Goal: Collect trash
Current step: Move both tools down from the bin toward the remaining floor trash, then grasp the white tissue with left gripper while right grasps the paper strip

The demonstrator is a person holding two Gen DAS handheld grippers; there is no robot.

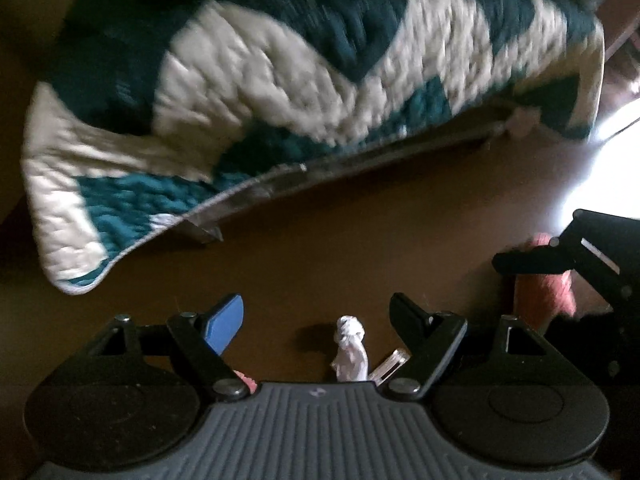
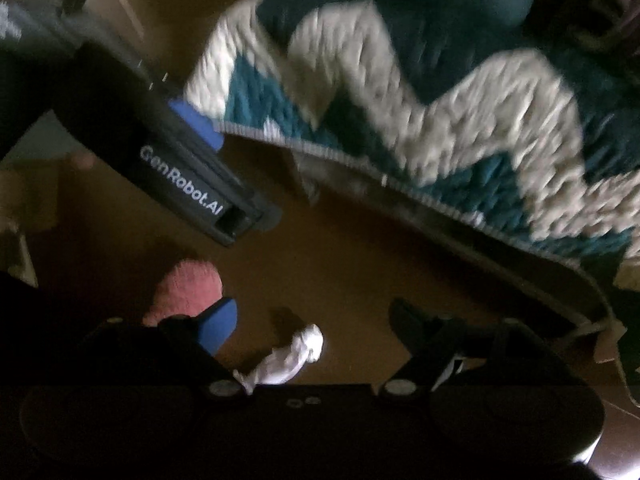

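A crumpled white tissue (image 1: 350, 348) lies on the brown floor (image 1: 320, 240). My left gripper (image 1: 320, 314) hangs over it, open, with the tissue low in the gap and touching neither finger. The same tissue (image 2: 288, 360) shows in the right wrist view, below and between the spread fingers of my right gripper (image 2: 314, 320), which is open too and holds nothing. Both views are blurred. A black finger (image 1: 528, 260) of the right gripper reaches in from the right. One blue pad (image 2: 196, 126) of the left gripper shows at upper left.
A teal and white quilt (image 1: 280, 80) hangs over a bed edge above the floor, also seen as the quilt (image 2: 440, 120). A pink fuzzy thing (image 1: 544, 296) (image 2: 188, 284) sits beside the tissue. A small silvery object (image 1: 394, 362) lies right of the tissue. Bright glare (image 1: 608, 172) fills the right.
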